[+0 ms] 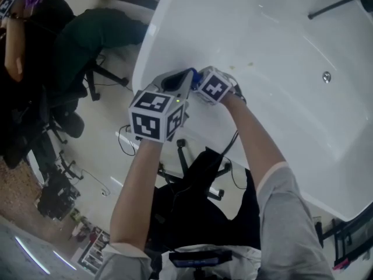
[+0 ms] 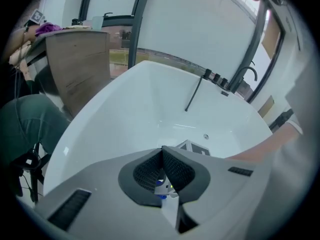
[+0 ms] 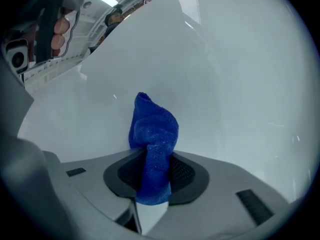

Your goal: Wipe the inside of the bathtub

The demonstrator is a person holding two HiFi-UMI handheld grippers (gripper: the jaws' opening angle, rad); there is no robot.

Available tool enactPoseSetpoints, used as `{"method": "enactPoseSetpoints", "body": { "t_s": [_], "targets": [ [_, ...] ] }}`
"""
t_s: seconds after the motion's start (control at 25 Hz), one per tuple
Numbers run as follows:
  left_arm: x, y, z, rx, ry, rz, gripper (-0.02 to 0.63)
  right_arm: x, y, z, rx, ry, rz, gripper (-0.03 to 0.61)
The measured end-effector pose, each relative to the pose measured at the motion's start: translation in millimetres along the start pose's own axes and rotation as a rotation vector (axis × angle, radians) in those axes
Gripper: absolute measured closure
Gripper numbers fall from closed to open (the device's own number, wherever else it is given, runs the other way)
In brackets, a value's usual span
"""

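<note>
The right gripper [image 3: 150, 171] pinches a blue cloth [image 3: 152, 129] tight, with the cloth's free end standing up toward the white tub [image 3: 225, 84] wall. I cannot tell whether it touches. The left gripper [image 2: 162, 171] is closed on nothing, just beside it at the near rim. To wipe well, I judge, press the cloth flat first, then sweep overlapping strokes from this end toward the drain [image 1: 327, 76].
</note>
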State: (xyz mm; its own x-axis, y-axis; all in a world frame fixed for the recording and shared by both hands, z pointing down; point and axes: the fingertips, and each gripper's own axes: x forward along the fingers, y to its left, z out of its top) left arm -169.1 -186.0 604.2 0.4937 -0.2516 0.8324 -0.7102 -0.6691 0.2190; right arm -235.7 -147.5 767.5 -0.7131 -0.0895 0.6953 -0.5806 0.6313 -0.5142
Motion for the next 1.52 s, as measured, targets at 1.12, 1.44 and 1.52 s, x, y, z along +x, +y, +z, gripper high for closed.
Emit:
{"method": "enactPoseSetpoints", "body": {
  "t_s": [1.12, 1.44, 1.52],
  "targets": [
    [155.6, -4.9, -8.5, 0.174, 0.114, -0.13, 0.611, 59.6, -105.7, -116.9, 0.296, 0.112, -0.104, 0.472],
    [187.1, -12.5, -27.9, 0.223, 0.195, -0.136, 0.611, 65.8, -134.4, -147.1, 0.375, 0.164, -0.234, 0.472],
    [194.5, -13.4, -31.6, 0.231, 0.202, -0.137, 0.611, 67.8, -141.7, -151.8, 0.379, 0.176, -0.259, 0.472]
  ]
}}
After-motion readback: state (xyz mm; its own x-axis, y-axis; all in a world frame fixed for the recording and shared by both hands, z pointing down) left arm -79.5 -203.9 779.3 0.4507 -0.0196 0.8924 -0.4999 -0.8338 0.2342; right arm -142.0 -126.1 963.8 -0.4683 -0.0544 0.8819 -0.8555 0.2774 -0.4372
